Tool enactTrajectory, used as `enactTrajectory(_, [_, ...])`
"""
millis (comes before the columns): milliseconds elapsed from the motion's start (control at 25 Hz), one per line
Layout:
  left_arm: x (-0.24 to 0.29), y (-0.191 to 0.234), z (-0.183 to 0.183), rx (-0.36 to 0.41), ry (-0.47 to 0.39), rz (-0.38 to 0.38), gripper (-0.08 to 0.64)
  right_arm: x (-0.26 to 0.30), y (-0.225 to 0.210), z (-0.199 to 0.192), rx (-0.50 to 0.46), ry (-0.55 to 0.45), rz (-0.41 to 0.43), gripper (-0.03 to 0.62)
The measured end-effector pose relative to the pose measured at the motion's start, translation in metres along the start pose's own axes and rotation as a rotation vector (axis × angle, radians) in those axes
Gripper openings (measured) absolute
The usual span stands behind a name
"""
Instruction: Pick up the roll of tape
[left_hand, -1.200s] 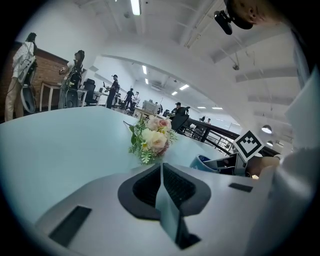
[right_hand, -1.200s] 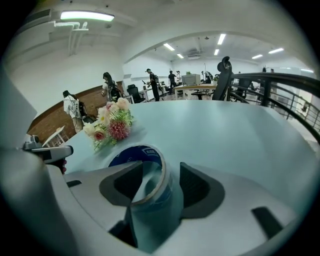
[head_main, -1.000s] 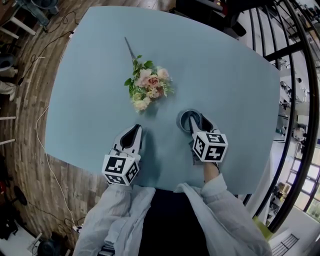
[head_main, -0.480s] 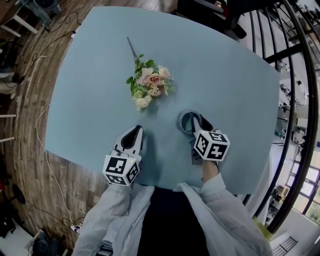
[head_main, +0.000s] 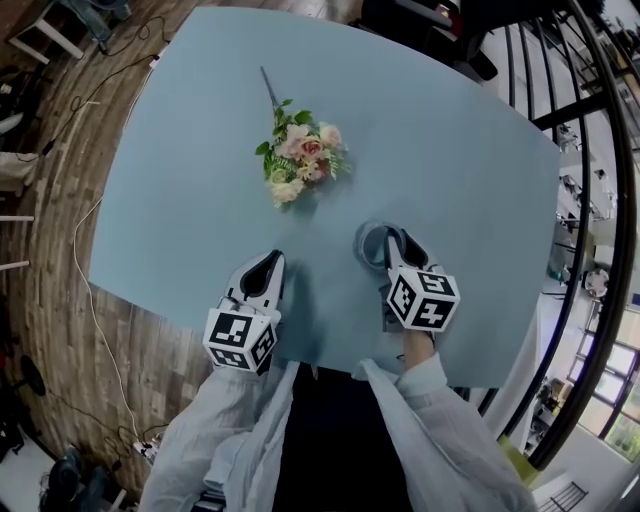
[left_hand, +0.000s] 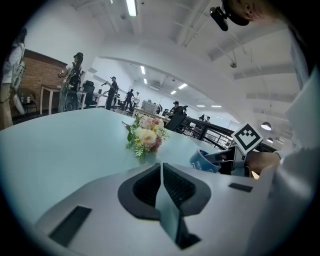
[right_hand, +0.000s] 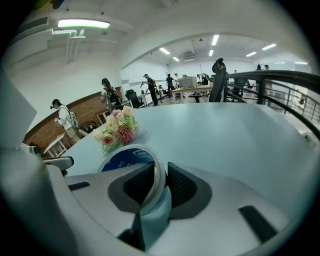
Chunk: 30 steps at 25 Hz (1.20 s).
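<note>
A roll of tape (head_main: 371, 243) with a blue core (right_hand: 125, 160) sits in my right gripper (head_main: 392, 247), which is shut on the roll's wall (right_hand: 158, 176), one jaw inside the ring and one outside. Its jaws have just been closing on that wall. The roll looks tilted, its far side just above the light blue table (head_main: 450, 150). From the left gripper view the roll (left_hand: 205, 160) shows at the right, below the marker cube. My left gripper (head_main: 266, 264) rests shut and empty near the table's front edge, its pads (left_hand: 172, 182) pressed together.
A small bunch of pink and cream flowers (head_main: 299, 160) lies on the table beyond both grippers, and shows too in the left gripper view (left_hand: 145, 137). A black railing (head_main: 590, 200) runs along the right. Wooden floor and a cable lie to the left. People stand far off in the room.
The right gripper's jaws have narrowed onto the tape's wall, and the roll now looks tipped up a little. The left gripper has barely shifted.
</note>
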<state>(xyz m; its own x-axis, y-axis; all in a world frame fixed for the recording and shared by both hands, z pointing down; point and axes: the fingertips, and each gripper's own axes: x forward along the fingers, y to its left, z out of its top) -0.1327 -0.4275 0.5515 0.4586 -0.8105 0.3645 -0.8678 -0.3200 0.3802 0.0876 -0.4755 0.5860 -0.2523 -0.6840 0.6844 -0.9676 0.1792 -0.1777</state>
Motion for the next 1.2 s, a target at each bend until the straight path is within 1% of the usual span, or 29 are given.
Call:
enactTrajectory(200, [-0.013,-0.020,-0.002,0.002,-0.027,0.015,0.028,-0.022,0.004,0.003,-0.030,-0.041,0.038,0.094])
enactTrajectory(360, [-0.031,-0.042,-0.006,-0.013,-0.050,0.030,0.028,-0.050,0.006,0.003,-0.056,-0.073,0.068,0.094])
enactTrajectory(520, [-0.046,-0.058,-0.006,-0.002,-0.072,0.036,0.028,-0.072,0.008,-0.003,-0.077,-0.102,0.103,0.094])
enactTrajectory(680, [-0.059,-0.070,0.002,0.009,-0.111,0.042,0.028,-0.096,0.012,0.003,-0.119,-0.151,0.107,0.094])
enactTrajectory(800, [-0.068,-0.078,0.001,0.017,-0.123,0.036,0.028,-0.114,0.015,0.004,-0.101,-0.195,0.127,0.094])
enactTrajectory(920, [-0.075,-0.085,0.004,0.038,-0.142,0.027,0.028,-0.134,0.018,0.008,-0.104,-0.256,0.134,0.094])
enactTrajectory(1080, [-0.085,-0.091,0.007,0.056,-0.168,0.024,0.028,-0.155,0.016,0.007,-0.101,-0.304,0.127,0.094])
enactTrajectory(1200, [-0.093,-0.098,0.009,0.070,-0.178,0.019,0.028,-0.174,0.013,0.007,-0.112,-0.359,0.109,0.094])
